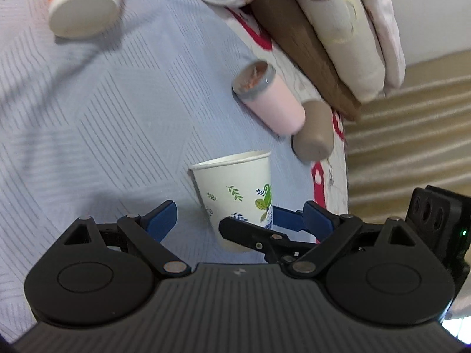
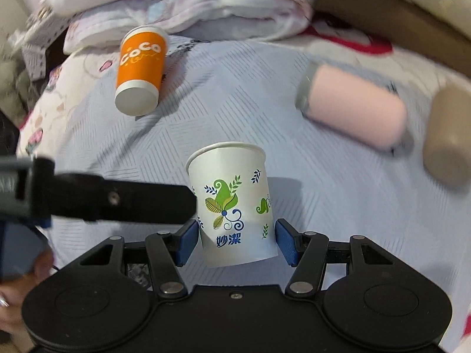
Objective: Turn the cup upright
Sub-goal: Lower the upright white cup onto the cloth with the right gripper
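1. A bed, spread with a pale blue ribbed sheet, carries everything; folded bedding is piled at its far edge.
2. A pink tumbler, a tan cylinder and an orange cup are seen lying on their sides, apparently awaiting the same treatment.
3. The white leaf-printed paper cup is held mouth-up, slightly tilted, so the flip appears nearly done.
4. The right tongs are closed against the cup's lower wall, blue pads on both sides.
5. The left tongs are spread wide, gripping nothing, one finger close beside the cup, probably to steady it.
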Motion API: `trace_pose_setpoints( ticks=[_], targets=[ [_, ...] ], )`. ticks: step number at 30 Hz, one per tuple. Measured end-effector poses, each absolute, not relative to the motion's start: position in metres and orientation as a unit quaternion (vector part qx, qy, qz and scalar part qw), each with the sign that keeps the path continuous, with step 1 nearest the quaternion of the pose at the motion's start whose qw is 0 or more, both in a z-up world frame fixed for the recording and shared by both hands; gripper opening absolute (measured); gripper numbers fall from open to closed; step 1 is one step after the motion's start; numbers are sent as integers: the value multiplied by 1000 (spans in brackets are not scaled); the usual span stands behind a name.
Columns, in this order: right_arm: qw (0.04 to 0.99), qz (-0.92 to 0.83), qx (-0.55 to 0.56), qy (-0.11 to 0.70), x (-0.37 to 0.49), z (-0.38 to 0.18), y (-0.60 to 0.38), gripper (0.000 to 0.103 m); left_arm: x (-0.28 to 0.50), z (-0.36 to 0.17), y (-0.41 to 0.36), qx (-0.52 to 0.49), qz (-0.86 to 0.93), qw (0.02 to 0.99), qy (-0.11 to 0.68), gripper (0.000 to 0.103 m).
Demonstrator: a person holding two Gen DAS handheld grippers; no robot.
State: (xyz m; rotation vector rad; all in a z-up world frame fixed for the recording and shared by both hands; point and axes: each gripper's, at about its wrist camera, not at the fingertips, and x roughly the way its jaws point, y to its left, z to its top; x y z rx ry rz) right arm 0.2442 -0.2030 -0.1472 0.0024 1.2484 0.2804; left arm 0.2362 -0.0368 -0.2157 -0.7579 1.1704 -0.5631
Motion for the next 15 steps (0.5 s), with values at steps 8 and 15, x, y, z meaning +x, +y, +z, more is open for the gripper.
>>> trace_pose_setpoints(
  ticks=[8,15],
  targets=[
    [787,122,60,602,235,-154,-211,63,236,-224,-51,-334,-265,721,546,85],
    [782,141,65,604,235,-153,-210,63,243,-231,-51,-326,-265,726,544,63]
  ],
)
